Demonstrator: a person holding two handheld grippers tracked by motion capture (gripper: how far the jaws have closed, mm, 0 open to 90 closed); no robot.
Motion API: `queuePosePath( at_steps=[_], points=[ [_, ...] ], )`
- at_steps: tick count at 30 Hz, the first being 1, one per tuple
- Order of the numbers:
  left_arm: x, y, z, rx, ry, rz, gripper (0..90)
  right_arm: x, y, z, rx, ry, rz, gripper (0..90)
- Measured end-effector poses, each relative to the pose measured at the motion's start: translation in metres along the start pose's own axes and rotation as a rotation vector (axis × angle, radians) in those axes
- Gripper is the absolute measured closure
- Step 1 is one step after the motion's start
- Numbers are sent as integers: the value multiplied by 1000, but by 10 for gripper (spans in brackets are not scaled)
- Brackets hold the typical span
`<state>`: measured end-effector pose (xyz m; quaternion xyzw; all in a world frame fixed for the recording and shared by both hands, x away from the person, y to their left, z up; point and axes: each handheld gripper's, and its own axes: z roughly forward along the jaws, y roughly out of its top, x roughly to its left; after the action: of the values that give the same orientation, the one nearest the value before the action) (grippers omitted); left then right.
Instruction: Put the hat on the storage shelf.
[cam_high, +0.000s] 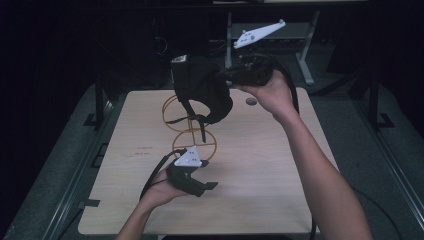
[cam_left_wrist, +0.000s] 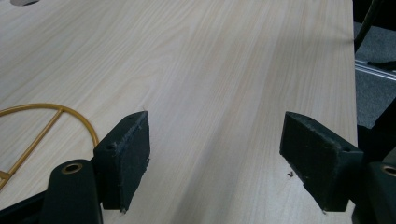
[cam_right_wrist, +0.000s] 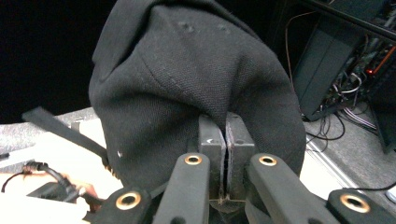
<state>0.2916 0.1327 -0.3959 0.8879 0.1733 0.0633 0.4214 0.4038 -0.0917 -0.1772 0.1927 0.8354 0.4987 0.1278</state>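
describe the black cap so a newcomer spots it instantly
Start at the light wooden table. Above its far half, over the gold wire stand, the right gripper pinches a hanging black cap. It is the one soft fabric thing, held in the air, with a strap dangling.

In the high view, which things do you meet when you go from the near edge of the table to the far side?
Left hand-held gripper → gold wire rack → black cap, hanging above the rack → right hand-held gripper, shut on the cap.

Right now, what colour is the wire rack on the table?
The wire rack is golden yellow, clearest in the high view, against the pale wood table.
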Motion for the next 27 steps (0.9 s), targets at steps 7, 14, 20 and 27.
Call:
queuePosePath(
  at_steps=[7,14,20,27],
  points=[
    [-3,-1,4,28,-9,21,242,-1,20,27,40,14,-1,882],
    [-4,0,4,23,-12,24,242,3,26,53,60,25,9,880],
    [-6,-1,6,25,-17,30,243,8,31,73,61,28,28,868],
    [-7,-2,7,32,-20,36,243,10,28,88,77,40,57,523]
  ],
)
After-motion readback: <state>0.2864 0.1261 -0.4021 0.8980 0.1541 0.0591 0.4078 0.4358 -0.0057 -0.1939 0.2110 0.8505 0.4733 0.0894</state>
